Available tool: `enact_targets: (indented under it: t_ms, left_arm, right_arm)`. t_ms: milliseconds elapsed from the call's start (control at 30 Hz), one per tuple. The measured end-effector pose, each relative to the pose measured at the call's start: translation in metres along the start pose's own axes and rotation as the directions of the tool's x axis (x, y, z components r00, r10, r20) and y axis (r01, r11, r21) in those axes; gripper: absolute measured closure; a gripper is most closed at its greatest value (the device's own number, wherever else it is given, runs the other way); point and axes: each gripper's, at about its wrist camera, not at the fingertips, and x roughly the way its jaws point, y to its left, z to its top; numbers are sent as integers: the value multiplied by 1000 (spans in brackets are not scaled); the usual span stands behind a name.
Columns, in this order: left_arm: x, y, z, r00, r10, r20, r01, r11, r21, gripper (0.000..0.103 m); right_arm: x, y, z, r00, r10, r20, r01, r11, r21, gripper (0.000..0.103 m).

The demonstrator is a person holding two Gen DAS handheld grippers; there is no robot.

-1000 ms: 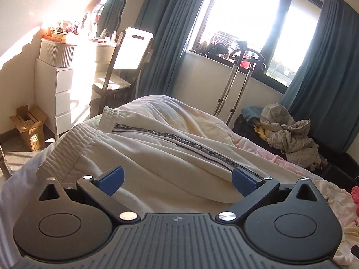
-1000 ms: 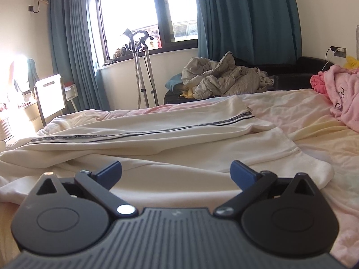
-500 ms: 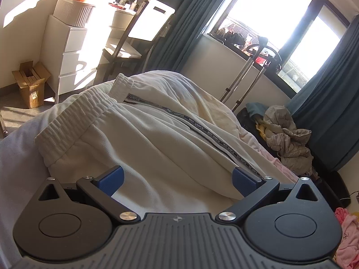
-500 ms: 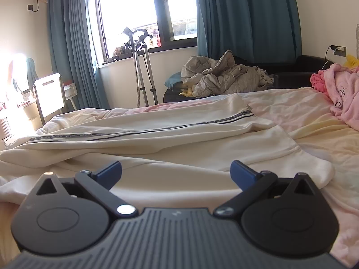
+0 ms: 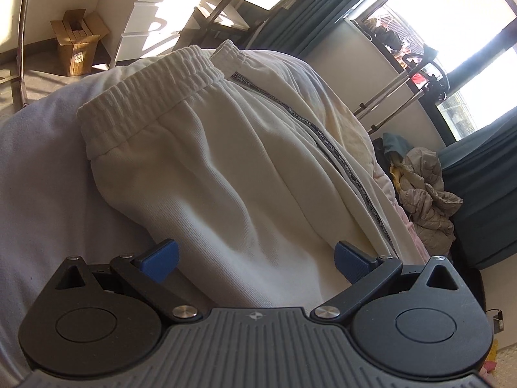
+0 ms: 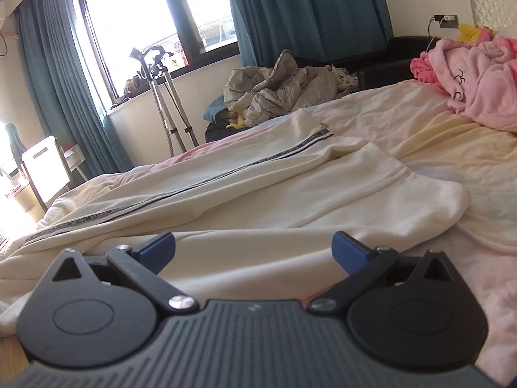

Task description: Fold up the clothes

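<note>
Cream sweatpants [image 5: 226, 168] with a dark lettered side stripe lie stretched across the bed. In the left wrist view their elastic waistband [image 5: 152, 84] is at upper left. My left gripper [image 5: 255, 260] is open, just above the seat of the pants, holding nothing. In the right wrist view the pants [image 6: 258, 194] run from left to the leg cuffs [image 6: 429, 200] at right. My right gripper [image 6: 253, 249] is open and empty, low over the near leg.
The bed [image 6: 452, 148] has a pink-yellow sheet. A pink blanket [image 6: 478, 77] lies at its far right. A grey jacket heap [image 6: 281, 93] and crutches [image 6: 161, 97] stand by the window. A cardboard box [image 5: 77, 45] and white drawers [image 5: 145, 9] are on the floor past the waistband.
The left gripper has tilted down and moved closer over the waistband end of the pants. The right gripper has tilted and moved slightly toward the leg cuffs. Both stay open.
</note>
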Motion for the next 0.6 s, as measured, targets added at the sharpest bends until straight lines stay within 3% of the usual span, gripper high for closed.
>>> enact_targets:
  t_ms: [133,233,433,600]
  left_arm:
    - [5,9,1,998,-11,-68,7,998,-67,1]
    - [7,16,1,996,16,-86,-26,993,-113,1]
    - [19,29,2,990,48,-131,-75,975,-209,1]
    - [38,49,1,985,-11,-175,-53,933,-355,1]
  right_arm:
    - [12,-29,0,992,-118,-44,123,981,147,0]
    - [24,-57,-2,980,-171,-98,193,936,296,0]
    - [46,-121,-2,980,-127,-155,192,814,549,0]
    - [59,-170,-1,991,-67,-112,126,717,685,0]
